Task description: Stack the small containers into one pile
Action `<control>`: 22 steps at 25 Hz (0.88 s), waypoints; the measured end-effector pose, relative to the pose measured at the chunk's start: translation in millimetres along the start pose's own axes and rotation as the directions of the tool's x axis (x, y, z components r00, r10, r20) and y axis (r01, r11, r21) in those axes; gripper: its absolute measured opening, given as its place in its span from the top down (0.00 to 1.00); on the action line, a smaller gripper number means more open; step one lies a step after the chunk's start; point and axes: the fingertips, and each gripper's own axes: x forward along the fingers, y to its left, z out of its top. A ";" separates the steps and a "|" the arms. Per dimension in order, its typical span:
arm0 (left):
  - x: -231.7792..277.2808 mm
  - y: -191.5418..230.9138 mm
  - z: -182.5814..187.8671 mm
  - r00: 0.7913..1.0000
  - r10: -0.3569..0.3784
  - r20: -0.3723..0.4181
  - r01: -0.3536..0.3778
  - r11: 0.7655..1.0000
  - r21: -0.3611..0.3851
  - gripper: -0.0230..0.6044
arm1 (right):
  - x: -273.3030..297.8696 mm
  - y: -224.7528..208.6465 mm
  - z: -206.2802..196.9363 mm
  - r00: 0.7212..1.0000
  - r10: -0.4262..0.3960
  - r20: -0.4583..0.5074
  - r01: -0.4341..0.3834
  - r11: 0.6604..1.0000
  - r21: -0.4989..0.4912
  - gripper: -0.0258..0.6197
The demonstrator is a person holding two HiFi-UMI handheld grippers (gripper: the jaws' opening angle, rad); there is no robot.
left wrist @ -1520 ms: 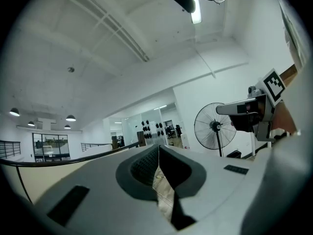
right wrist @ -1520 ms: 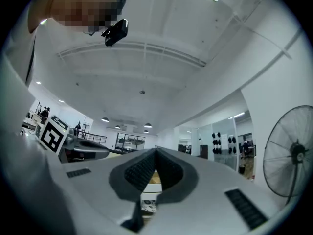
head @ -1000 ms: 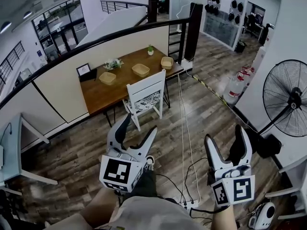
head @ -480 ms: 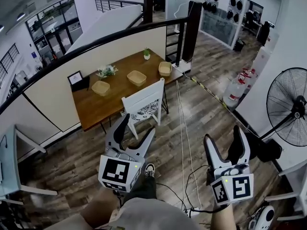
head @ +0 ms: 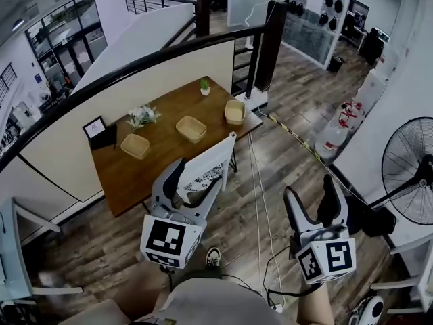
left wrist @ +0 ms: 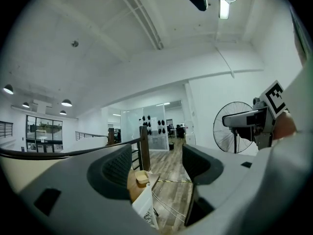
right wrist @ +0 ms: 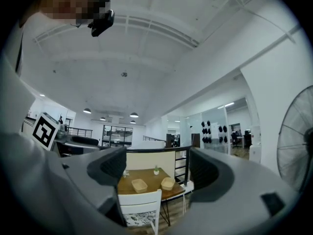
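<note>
The left tool (head: 196, 181) is a light grey plastic body with two curved jaws lined in black ribbed pads (left wrist: 113, 169), and it carries a white cube (head: 167, 239) printed with black square markers. The right tool (head: 310, 189) has the same build and its own black-and-white marker cube (head: 328, 258). The person wears a pale grey garment (head: 203, 303) and a dark shoe with white trim (head: 213, 256).
</note>
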 end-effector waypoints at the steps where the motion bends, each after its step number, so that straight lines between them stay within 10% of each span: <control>1: 9.9 10.7 0.3 1.000 0.000 0.004 0.000 1.000 0.003 0.47 | 14.5 1.5 -0.5 1.000 0.002 0.002 -0.002 1.000 0.001 0.34; 22: 191.2 104.9 -34.9 0.998 0.052 -0.042 -0.051 0.998 0.023 0.47 | 227.0 -66.7 -52.7 0.997 0.056 -0.044 -0.054 0.998 0.040 0.36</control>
